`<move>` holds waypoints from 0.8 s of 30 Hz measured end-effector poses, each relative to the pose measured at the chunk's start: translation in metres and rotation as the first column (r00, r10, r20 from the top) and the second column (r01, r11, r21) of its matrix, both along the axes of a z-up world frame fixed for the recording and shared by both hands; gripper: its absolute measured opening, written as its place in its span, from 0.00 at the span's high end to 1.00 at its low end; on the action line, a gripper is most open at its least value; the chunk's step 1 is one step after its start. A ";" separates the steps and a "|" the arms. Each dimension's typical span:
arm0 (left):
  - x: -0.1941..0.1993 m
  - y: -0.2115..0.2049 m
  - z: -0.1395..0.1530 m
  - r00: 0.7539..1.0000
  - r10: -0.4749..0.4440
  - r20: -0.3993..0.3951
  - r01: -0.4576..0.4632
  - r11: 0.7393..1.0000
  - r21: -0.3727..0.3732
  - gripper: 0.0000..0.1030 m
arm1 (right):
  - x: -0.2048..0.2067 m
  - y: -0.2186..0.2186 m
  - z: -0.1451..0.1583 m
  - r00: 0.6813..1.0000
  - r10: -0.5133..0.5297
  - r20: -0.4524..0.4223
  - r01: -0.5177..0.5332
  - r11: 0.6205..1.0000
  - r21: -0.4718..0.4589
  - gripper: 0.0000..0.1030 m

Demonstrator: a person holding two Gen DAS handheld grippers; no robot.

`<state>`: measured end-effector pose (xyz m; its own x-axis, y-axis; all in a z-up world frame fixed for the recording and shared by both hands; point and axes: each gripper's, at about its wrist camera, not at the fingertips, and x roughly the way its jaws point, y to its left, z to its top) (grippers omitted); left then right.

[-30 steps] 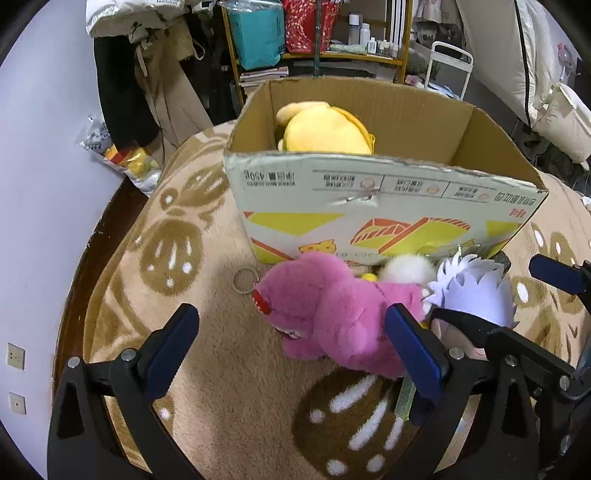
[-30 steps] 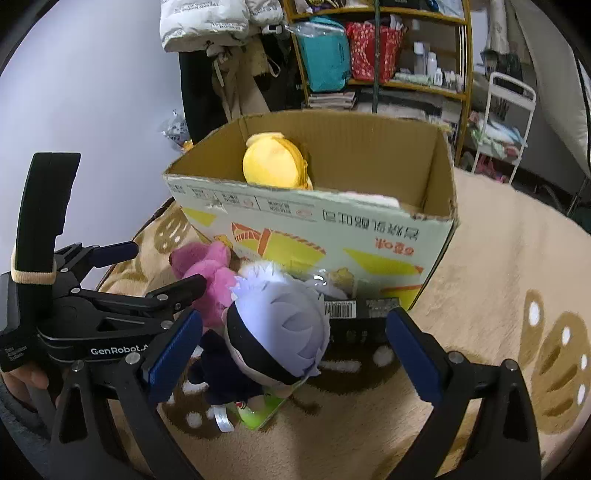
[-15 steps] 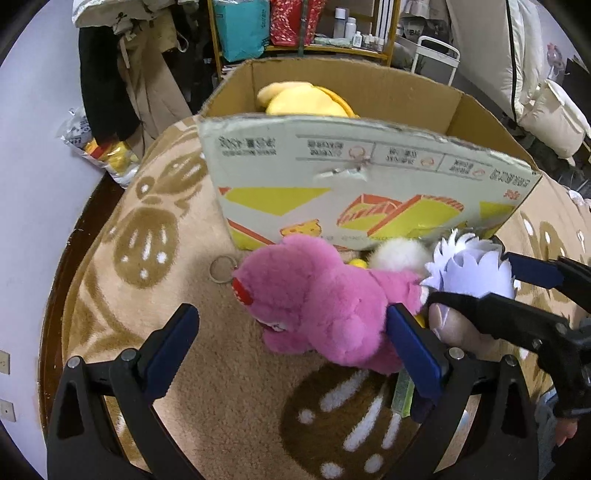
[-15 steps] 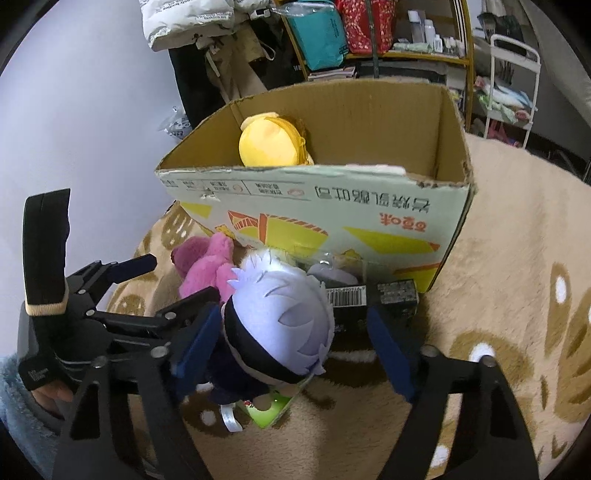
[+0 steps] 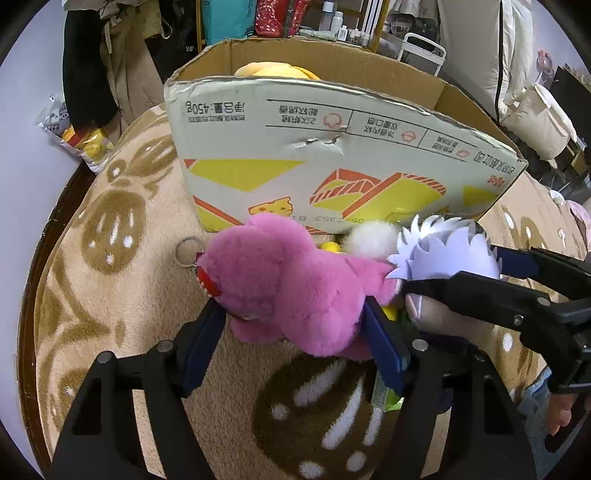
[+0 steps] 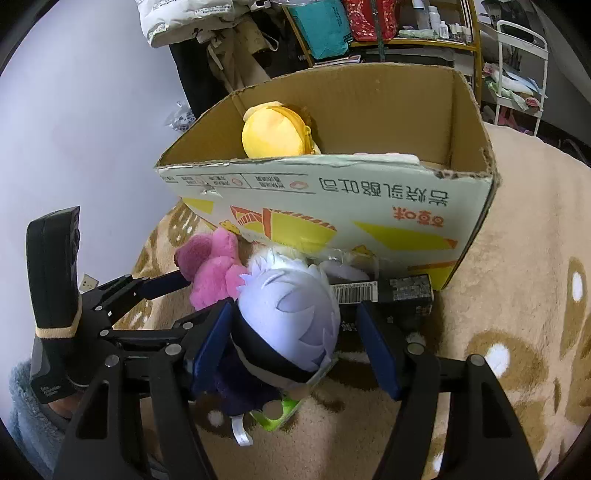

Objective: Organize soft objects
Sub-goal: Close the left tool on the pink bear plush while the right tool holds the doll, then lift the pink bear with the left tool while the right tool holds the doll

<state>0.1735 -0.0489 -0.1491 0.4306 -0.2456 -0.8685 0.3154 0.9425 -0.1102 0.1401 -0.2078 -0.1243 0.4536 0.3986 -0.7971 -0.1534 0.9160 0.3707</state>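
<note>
A pink plush bear (image 5: 291,284) lies on the rug in front of a cardboard box (image 5: 332,147). My left gripper (image 5: 295,332) is closed around the bear, both blue pads touching its sides. A white-haired plush doll (image 6: 291,321) lies to the bear's right. My right gripper (image 6: 295,350) straddles the doll's head; the left pad touches it, a gap shows at the right pad. A yellow plush (image 6: 277,129) sits inside the box (image 6: 369,206). The bear (image 6: 210,269) and left gripper (image 6: 147,291) also show in the right wrist view.
A beige rug with brown patterns (image 5: 110,236) covers the floor. A black packaged item (image 6: 391,293) and a green packet (image 6: 275,415) lie by the doll. A key ring (image 5: 188,251) lies left of the bear. Shelves (image 6: 388,33) and hanging clothes (image 5: 107,62) stand behind the box.
Both grippers moved forward and lower and narrowed. The left pads closed onto the pink bear. The right pads closed in around the doll's head.
</note>
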 end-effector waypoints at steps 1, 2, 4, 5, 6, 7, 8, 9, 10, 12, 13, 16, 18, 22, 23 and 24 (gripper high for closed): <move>0.000 0.001 0.000 1.000 0.001 -0.001 -0.001 1.000 -0.003 0.30 | 0.001 0.001 0.000 1.000 0.002 0.003 -0.002 1.000 -0.003 0.29; 0.000 0.001 0.000 1.000 0.003 -0.001 -0.003 1.000 -0.006 0.30 | 0.002 0.003 0.000 1.000 0.007 0.006 -0.007 1.000 -0.011 0.29; -0.001 0.001 0.000 1.000 0.004 0.004 -0.004 1.000 0.000 0.31 | 0.003 0.005 0.001 1.000 0.015 0.009 -0.015 1.000 -0.011 0.37; -0.001 0.000 0.000 1.000 0.004 0.008 -0.004 1.000 0.005 0.31 | 0.004 0.005 0.001 1.000 0.018 0.010 -0.018 1.000 -0.003 0.42; -0.001 0.000 0.000 1.000 0.004 0.013 -0.004 1.000 0.011 0.31 | 0.005 0.005 0.001 1.000 0.022 0.009 -0.022 1.000 0.007 0.42; -0.002 0.000 0.000 1.000 0.004 0.015 -0.004 1.000 0.014 0.31 | 0.005 0.006 0.001 1.000 0.018 0.008 -0.018 1.000 0.003 0.42; -0.002 -0.001 0.000 1.000 0.004 0.017 -0.004 1.000 0.017 0.31 | 0.005 0.006 0.002 1.000 0.017 0.008 -0.017 1.000 0.000 0.43; -0.003 -0.001 0.000 1.000 0.005 0.017 -0.005 1.000 0.016 0.31 | 0.004 0.006 0.002 1.000 0.015 0.009 -0.015 1.000 -0.001 0.43; -0.003 -0.001 0.001 1.000 0.005 0.015 -0.005 1.000 0.016 0.31 | 0.004 0.006 0.002 1.000 0.014 0.009 -0.014 1.000 -0.001 0.43; -0.003 -0.001 0.001 1.000 0.008 0.015 -0.009 1.000 0.012 0.31 | 0.003 0.006 0.003 1.000 0.014 0.012 -0.014 1.000 -0.004 0.43; -0.004 -0.001 0.001 1.000 0.013 0.012 -0.014 1.000 0.008 0.31 | 0.003 0.005 0.004 1.000 0.011 0.016 -0.011 1.000 -0.010 0.44; -0.005 0.000 0.003 1.000 0.020 0.012 -0.020 1.000 0.001 0.32 | 0.002 0.005 0.008 0.999 0.010 0.033 -0.009 1.000 -0.025 0.44; -0.006 0.001 0.005 1.000 0.019 0.014 -0.019 1.000 -0.002 0.37 | 0.000 0.004 0.013 0.999 0.007 0.053 -0.005 0.999 -0.035 0.44; -0.008 -0.001 0.009 1.000 0.011 0.009 -0.011 1.000 -0.016 0.48 | -0.002 0.001 0.022 0.996 0.003 0.086 0.001 0.999 -0.042 0.44; -0.008 -0.002 0.008 1.000 0.006 0.004 -0.006 1.000 -0.016 0.54 | -0.002 0.001 0.023 0.996 0.001 0.089 0.004 0.999 -0.048 0.44; -0.009 -0.003 0.007 1.000 -0.005 -0.007 0.005 1.000 -0.019 0.57 | -0.002 0.001 0.023 0.996 -0.001 0.090 0.006 0.999 -0.050 0.44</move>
<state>0.1644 -0.0518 -0.1424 0.4234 -0.2645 -0.8665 0.3191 0.9387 -0.1306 0.1384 -0.2070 -0.1013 0.5252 0.3572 -0.7724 -0.1809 0.9338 0.3088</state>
